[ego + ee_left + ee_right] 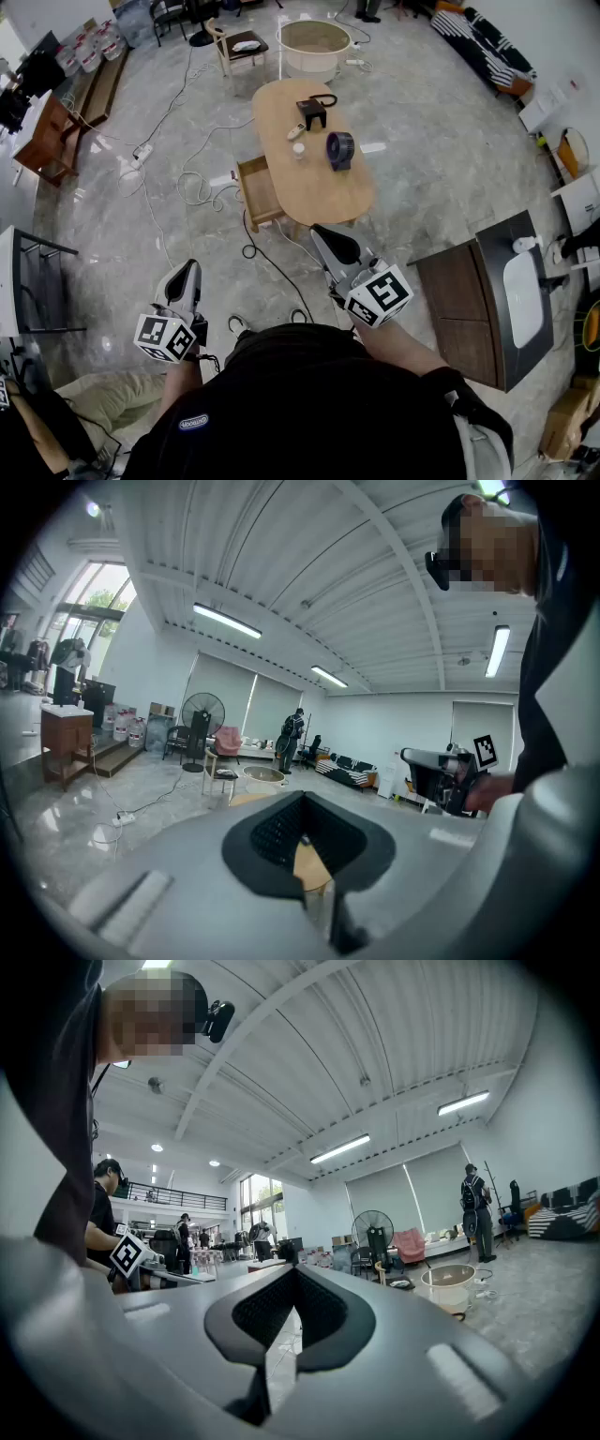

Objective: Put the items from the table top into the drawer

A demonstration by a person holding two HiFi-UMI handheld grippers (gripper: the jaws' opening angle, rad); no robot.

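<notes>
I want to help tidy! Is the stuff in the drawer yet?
Not yet. The drawer is open. The left tool and right tool are shut and empty, away from the table. The black box, dark round thing and cup wait on top.

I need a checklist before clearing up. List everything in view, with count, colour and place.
table: one, light wood, oval, centre of the floor ahead
drawer: one, light wood, pulled open on the table's left side
round object: one, dark blue, middle of the table top
boxy item: one, black with a loop, far part of the table top
small items: two, white, left of the round object
tub: one, cream, beyond the table
chair: one, wooden, left of the tub
cabinet: one, dark brown with a white top, right
cables: several, white and black, on the floor to the left
left gripper: one, grey, fingers shut, empty
right gripper: one, grey, fingers shut, empty
</notes>
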